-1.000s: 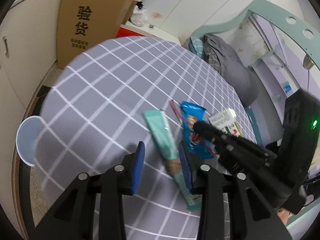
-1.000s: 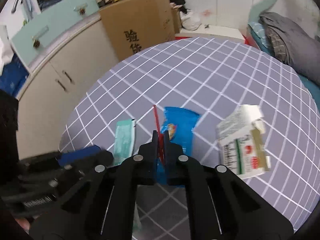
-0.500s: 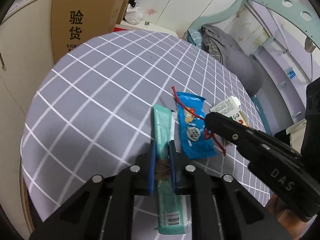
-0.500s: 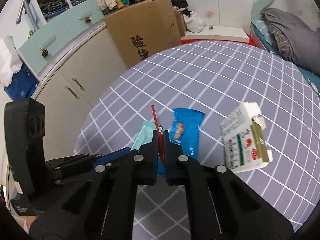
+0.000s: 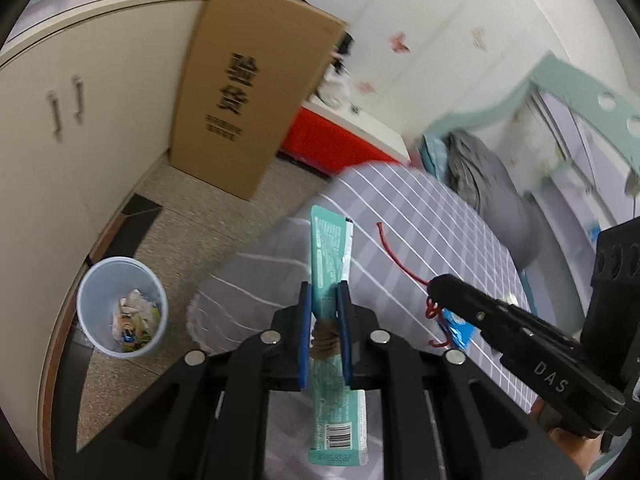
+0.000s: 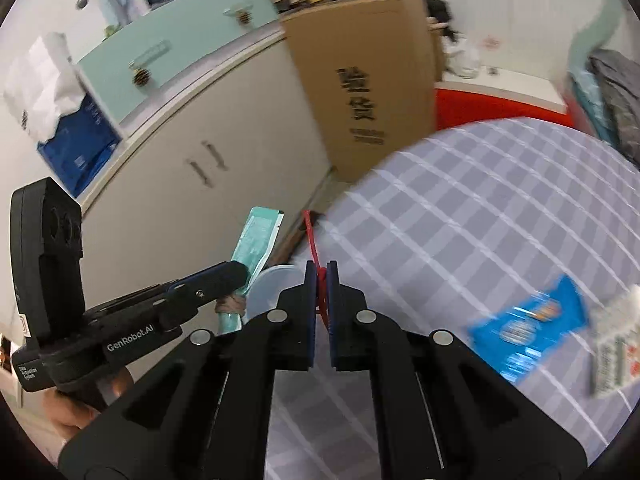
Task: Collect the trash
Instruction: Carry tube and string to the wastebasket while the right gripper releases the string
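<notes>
My left gripper is shut on a long teal wrapper, which hangs in the air above the left edge of the table. My right gripper is shut on a thin red string; the string dangles from its tip in the left wrist view. A pale blue bin with crumpled trash inside stands on the floor below and to the left of both grippers. In the right wrist view its rim shows just behind the left gripper and its teal wrapper.
A blue snack wrapper and a white carton lie on the grey checked tablecloth at the right. A tall cardboard box leans on the cream cabinet beyond the bin. Speckled floor lies between table and cabinet.
The left gripper shut on the teal wrapper and lifted it off the table. Both grippers swung left with their pieces, from over the table's middle to its left edge by the bin.
</notes>
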The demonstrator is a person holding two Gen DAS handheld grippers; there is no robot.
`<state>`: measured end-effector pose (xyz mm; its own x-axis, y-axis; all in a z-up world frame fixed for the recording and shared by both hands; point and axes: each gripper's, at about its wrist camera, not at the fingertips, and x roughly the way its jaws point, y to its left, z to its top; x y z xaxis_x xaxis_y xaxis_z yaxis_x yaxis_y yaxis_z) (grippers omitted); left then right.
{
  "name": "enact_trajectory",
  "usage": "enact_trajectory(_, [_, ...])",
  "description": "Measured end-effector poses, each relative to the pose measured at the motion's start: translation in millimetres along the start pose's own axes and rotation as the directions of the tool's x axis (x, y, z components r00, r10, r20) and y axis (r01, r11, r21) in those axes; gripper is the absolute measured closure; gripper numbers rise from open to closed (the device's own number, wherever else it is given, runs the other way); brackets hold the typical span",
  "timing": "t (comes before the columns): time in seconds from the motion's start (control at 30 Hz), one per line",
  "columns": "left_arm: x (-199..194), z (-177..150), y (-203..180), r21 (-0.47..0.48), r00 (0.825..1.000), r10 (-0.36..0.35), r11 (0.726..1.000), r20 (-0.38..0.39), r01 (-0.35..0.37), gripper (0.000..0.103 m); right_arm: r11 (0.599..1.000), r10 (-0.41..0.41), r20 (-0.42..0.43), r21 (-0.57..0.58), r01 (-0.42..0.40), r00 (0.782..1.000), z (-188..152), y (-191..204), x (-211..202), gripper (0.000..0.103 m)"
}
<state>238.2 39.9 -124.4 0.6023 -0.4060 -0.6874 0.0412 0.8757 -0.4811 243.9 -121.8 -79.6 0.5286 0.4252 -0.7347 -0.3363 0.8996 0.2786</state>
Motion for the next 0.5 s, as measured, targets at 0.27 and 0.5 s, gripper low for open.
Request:
enact_trajectory(0.27, [-28, 25, 95, -0.097, 0.992, 0.099, 0.991, 0.073, -0.092, 0.091, 0.993, 0.085, -0.074, -0.079, -0.091, 0.994, 23, 91, 87, 0.098])
enact_trajectory(0.5, [-27, 31, 187, -0.205, 0.973, 0.222, 0.957, 0.067, -0.205, 0.091, 0.988, 0.108, -0.173, -0.088, -0.125, 0.979, 20, 133, 179, 0.098])
